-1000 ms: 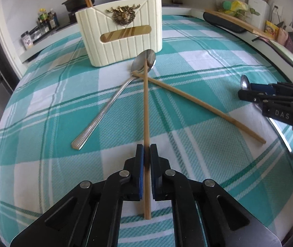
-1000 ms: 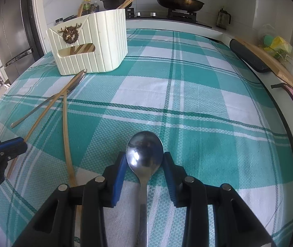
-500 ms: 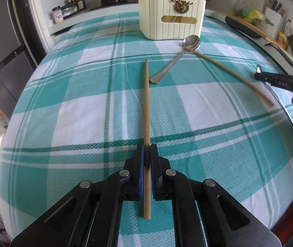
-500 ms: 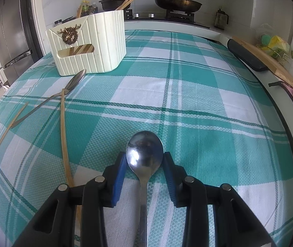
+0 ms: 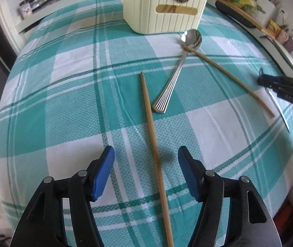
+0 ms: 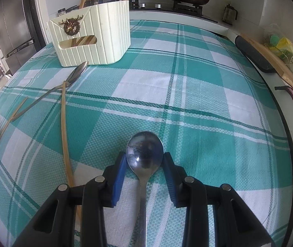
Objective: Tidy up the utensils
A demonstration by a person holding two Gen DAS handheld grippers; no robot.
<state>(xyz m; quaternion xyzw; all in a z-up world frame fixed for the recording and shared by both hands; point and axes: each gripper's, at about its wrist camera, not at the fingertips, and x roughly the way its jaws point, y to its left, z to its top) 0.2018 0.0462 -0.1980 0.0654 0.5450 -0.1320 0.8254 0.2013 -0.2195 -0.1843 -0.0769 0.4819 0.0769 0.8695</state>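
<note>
Teal-and-white checked cloth point(image 5: 80, 111) covers the table, with a kitchen counter, a stove and pans behind it. At the far end stands a cream ribbed plastic utensil holder with a brass stag emblem point(image 5: 165, 8), already holding some chopsticks.

The left gripper point(image 5: 146, 164) has just been opening; its blue pads now stand well apart, and a long, thin bamboo chopstick point(image 5: 149, 115) runs between them without touching either, so it is let go. It looks slightly blurred near the pads, so whether it has fully settled on the cloth I cannot tell. Just beside its far half lies a ridged-handled steel spoon point(image 5: 175, 76), bowl towards the holder, with a second bamboo chopstick point(image 5: 228, 78) resting across its neck and slanting off towards the right gripper point(image 6: 145, 160).

That right gripper is closed part-way on the bowl of a plain steel spoon point(image 6: 145, 154), pads against its two edges, handle running back beneath the tool.

The chopsticks are likely light, stiff and smooth, prone to roll or pivot; gripping near the middle should keep one balanced. The spoons are heavier and slippery; the held bowl's curved edges give little purchase, so the neck or handle may be safer.

Both grippers point steeply down at the table.
</note>
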